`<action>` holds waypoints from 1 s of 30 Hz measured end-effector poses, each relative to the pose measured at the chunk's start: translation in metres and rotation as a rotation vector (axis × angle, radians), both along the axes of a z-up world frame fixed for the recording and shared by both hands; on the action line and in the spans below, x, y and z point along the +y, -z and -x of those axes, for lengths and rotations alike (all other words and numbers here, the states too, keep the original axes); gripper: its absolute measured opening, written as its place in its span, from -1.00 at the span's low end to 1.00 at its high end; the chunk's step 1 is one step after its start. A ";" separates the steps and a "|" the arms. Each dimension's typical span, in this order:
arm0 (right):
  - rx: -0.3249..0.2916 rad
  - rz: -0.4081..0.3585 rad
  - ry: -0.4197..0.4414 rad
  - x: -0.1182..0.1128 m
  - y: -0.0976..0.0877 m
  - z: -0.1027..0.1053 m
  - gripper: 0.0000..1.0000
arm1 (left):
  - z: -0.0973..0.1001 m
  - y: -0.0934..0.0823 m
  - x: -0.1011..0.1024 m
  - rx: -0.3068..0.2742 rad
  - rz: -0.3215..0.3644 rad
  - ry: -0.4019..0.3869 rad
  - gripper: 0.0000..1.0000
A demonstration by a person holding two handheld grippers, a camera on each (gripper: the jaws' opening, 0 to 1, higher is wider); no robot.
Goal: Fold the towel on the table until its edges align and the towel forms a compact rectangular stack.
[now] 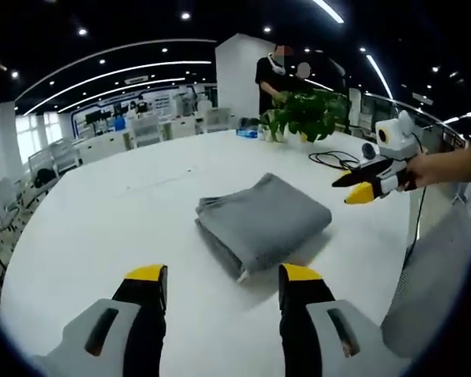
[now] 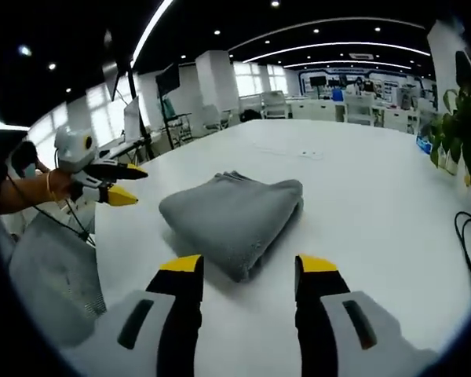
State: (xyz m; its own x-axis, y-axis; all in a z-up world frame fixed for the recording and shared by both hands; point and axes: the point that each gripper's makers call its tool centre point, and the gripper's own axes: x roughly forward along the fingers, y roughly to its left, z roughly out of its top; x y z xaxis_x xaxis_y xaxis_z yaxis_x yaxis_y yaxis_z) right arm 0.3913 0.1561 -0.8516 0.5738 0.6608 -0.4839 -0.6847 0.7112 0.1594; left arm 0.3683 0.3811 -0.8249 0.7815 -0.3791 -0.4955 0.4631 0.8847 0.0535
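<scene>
Our towel [image 1: 263,221] lies folded mid-table [image 1: 125,204], straight ahead of both grippers [image 1: 224,284] [image 2: 247,271]; jaws wide, empty, neither clearly nearer.

This is a large open-plan office. Long curved strip lights [image 1: 118,67] and small round spotlights run across a dark ceiling. Beyond the far edge of the broad white table [image 1: 141,196] stand rows of white desks and chairs [image 1: 153,129], some carrying monitors [image 2: 169,78]. Tall windows [image 2: 86,118] line one wall, and white square columns [image 1: 237,75] rise to the ceiling. A potted green plant [image 1: 302,114] sits near the table's far edge, with a person [image 1: 276,75] standing behind it.
</scene>
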 end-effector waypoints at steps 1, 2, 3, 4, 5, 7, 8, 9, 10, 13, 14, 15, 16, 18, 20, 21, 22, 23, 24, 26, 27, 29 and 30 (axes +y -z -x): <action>0.004 -0.003 0.005 0.000 0.001 0.003 -0.06 | 0.000 -0.001 0.000 -0.002 0.001 0.001 0.20; 0.004 -0.003 0.005 0.001 0.001 0.004 -0.06 | 0.000 -0.001 0.000 -0.006 0.005 0.001 0.21; 0.002 0.001 0.006 0.001 0.000 0.008 -0.06 | 0.001 -0.002 0.000 -0.007 0.008 0.001 0.22; -0.001 0.006 0.005 0.001 0.000 0.010 -0.05 | 0.001 -0.002 0.001 -0.008 0.010 0.002 0.22; -0.005 0.010 0.004 0.000 0.000 0.011 -0.04 | 0.002 -0.001 0.001 -0.007 0.013 0.003 0.23; -0.008 0.011 0.005 -0.001 -0.001 0.018 -0.03 | 0.004 0.000 0.002 -0.006 0.017 0.002 0.25; -0.008 0.009 0.009 -0.001 -0.001 0.020 -0.02 | 0.005 0.000 0.002 -0.006 0.019 0.002 0.25; -0.009 0.010 0.011 -0.001 -0.001 0.022 -0.02 | 0.006 0.001 0.003 -0.006 0.021 0.000 0.25; -0.013 0.012 0.013 -0.001 -0.001 0.024 -0.02 | 0.006 0.002 0.003 -0.003 0.023 -0.001 0.25; -0.017 0.020 0.018 0.001 0.000 0.030 -0.01 | 0.007 0.008 0.004 0.011 0.034 -0.010 0.28; -0.011 0.017 0.020 0.002 0.000 0.032 0.00 | 0.008 0.007 0.003 0.012 0.039 -0.013 0.29; -0.009 0.014 0.021 0.003 0.000 0.034 0.01 | 0.008 0.007 0.003 0.012 0.045 -0.015 0.30; -0.008 0.014 0.021 0.004 -0.001 0.036 0.03 | 0.010 0.007 0.003 0.013 0.050 -0.016 0.31; -0.011 0.006 0.027 0.005 -0.004 0.041 0.09 | 0.015 0.007 0.001 0.011 0.057 -0.006 0.38; -0.017 0.001 0.027 0.006 -0.006 0.045 0.13 | 0.017 0.009 0.000 0.008 0.062 -0.002 0.44; -0.020 0.004 0.026 0.006 -0.006 0.046 0.12 | 0.019 0.011 -0.001 0.010 0.063 0.000 0.44; -0.023 0.007 0.026 0.006 -0.006 0.046 0.12 | 0.020 0.013 -0.001 0.013 0.062 -0.003 0.44; -0.032 0.016 0.025 0.006 -0.006 0.046 0.11 | 0.020 0.015 -0.001 0.016 0.062 -0.005 0.44; -0.032 0.021 0.025 0.006 -0.005 0.046 0.10 | 0.019 0.018 0.000 0.023 0.064 -0.008 0.43; -0.026 0.026 0.024 0.007 -0.001 0.043 0.11 | 0.017 0.023 -0.001 0.034 0.072 -0.011 0.43; -0.018 0.023 0.027 0.007 0.001 0.042 0.11 | 0.016 0.025 -0.002 0.039 0.075 -0.012 0.44; -0.012 0.012 0.036 0.008 0.000 0.042 0.12 | 0.016 0.024 -0.003 0.036 0.082 -0.017 0.44; -0.016 0.013 0.035 0.009 -0.001 0.042 0.13 | 0.016 0.024 -0.003 0.035 0.084 -0.017 0.44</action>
State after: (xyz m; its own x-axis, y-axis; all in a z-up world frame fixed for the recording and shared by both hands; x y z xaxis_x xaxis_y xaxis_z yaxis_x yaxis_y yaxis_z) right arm 0.3495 0.1652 -0.8504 0.6041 0.6337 -0.4832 -0.6616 0.7368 0.1392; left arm 0.3523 0.3783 -0.8486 0.7712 -0.4071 -0.4895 0.4479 0.8933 -0.0373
